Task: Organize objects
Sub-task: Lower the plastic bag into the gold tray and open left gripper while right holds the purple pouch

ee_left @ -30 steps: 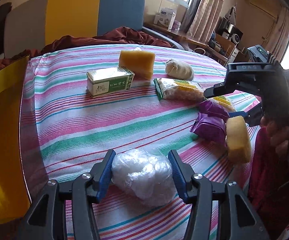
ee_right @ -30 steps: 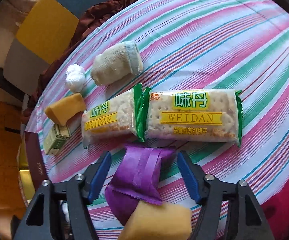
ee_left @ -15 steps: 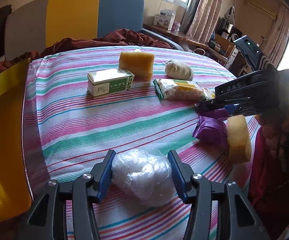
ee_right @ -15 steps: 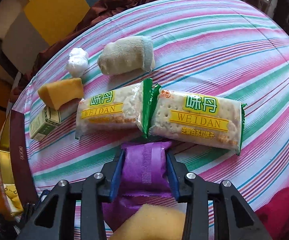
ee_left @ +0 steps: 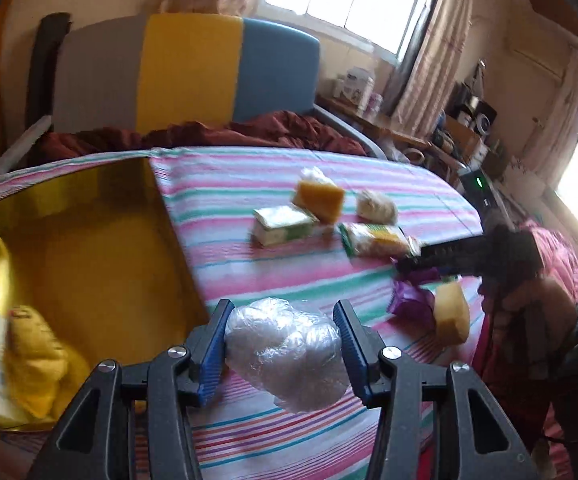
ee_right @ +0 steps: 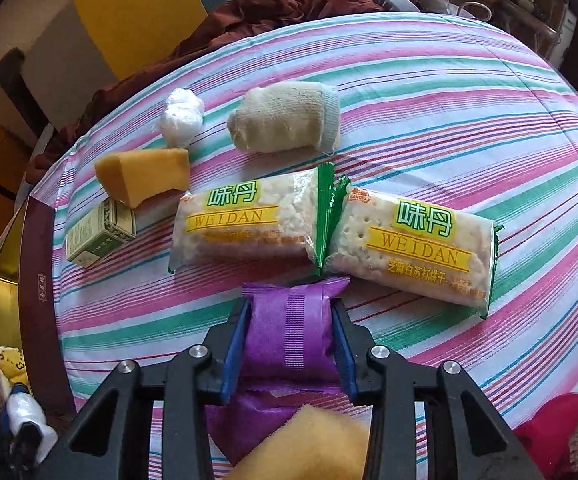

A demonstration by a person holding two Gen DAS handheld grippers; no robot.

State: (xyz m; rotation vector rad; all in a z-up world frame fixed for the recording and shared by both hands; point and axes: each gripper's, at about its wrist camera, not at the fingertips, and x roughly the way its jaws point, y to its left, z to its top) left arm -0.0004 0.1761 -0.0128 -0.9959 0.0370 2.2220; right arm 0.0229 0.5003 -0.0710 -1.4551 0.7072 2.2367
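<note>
Lifted since a second ago, our left gripper [ee_left: 281,344] now pinches the plastic ball [ee_left: 285,354] at lower centre, beside the gold box [ee_left: 157,216] at left. Our right gripper [ee_right: 289,336], open before, has pressed shut on a purple packet [ee_right: 289,320], low on the striped cloth [ee_right: 469,100]. We judge both picks done; next comes carrying each to the box. We count two cracker packs [ee_right: 245,220], two sponges [ee_right: 145,174], one sock roll [ee_right: 285,114], one green carton [ee_right: 101,236].
</note>
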